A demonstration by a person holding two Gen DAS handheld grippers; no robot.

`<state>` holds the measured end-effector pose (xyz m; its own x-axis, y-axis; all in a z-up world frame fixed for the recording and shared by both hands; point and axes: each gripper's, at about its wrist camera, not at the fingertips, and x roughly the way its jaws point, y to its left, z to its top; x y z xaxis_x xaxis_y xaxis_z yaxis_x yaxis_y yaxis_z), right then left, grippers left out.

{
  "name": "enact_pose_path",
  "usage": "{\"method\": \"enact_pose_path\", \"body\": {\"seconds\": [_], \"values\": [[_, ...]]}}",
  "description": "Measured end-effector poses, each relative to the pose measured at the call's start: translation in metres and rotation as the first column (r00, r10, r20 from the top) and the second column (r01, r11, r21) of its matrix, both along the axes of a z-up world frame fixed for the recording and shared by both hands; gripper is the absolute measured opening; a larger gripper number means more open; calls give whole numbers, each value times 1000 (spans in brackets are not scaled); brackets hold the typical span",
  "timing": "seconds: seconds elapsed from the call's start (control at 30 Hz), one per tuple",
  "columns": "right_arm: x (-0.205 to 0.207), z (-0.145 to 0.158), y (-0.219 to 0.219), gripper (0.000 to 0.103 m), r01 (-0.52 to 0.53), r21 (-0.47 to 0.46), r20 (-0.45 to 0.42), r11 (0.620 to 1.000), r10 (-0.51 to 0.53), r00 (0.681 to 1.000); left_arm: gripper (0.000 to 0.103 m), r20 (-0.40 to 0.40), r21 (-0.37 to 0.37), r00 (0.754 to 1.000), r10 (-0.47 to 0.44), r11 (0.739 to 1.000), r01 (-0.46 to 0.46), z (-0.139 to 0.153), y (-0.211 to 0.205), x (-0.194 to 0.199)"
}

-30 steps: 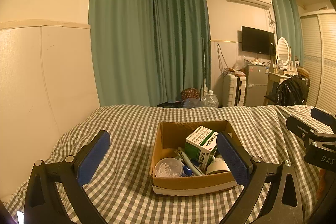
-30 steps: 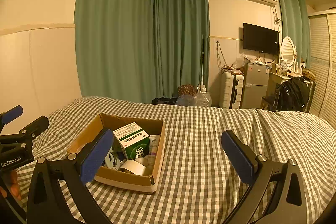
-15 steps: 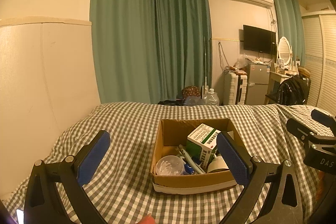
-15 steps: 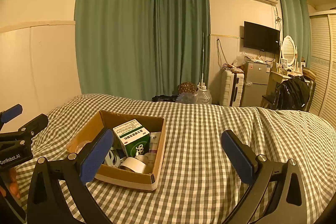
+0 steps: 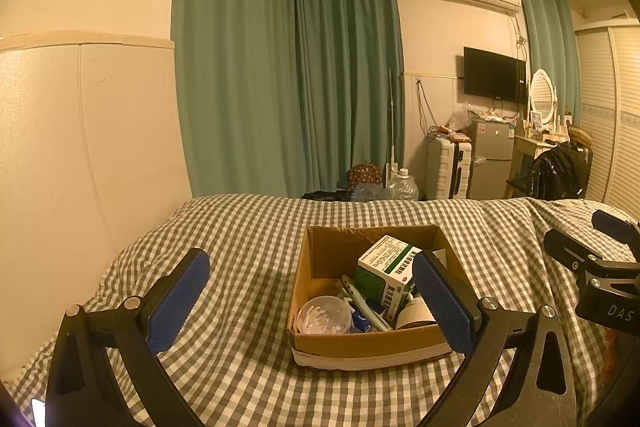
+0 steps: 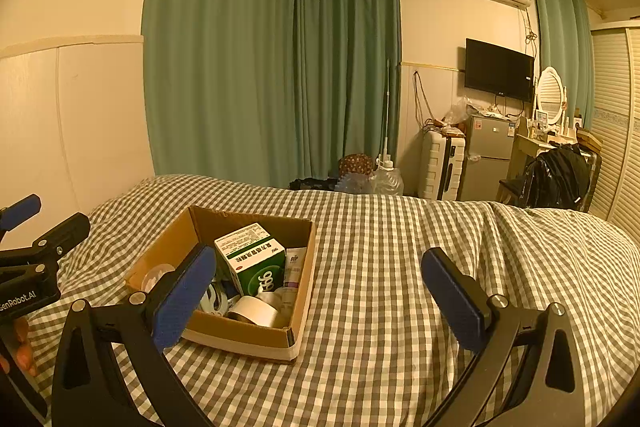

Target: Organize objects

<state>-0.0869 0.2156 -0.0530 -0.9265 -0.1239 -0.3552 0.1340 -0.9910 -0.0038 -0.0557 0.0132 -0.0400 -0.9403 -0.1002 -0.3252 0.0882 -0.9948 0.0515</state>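
Both grippers, left point(image 5: 310, 287) & right point(image 6: 320, 287), gape empty w/ box point(image 5: 360, 341) of packed items just ahead, bedspread point(image 6: 400, 267) underneath.

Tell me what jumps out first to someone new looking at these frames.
The open cardboard box on the checked bedspread, crammed with a tilted green-and-white carton, a tape roll and a round white tub. Next, the open, empty left tool and right tool framing each view. Behind, green curtains fill the far wall.
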Motion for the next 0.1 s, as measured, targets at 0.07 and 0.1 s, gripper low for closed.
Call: {"method": "enact_pose_path", "body": {"seconds": [0.07,0.1], "values": [[0,0,0,103,1,2,2,1000,-1,1000,103,0,-1,1000,-1,1000,1,0,0,0],[0,0,0,103,1,0,2,1000,-1,1000,103,0,-2,1000,-3,1000,3,0,0,0]]}}
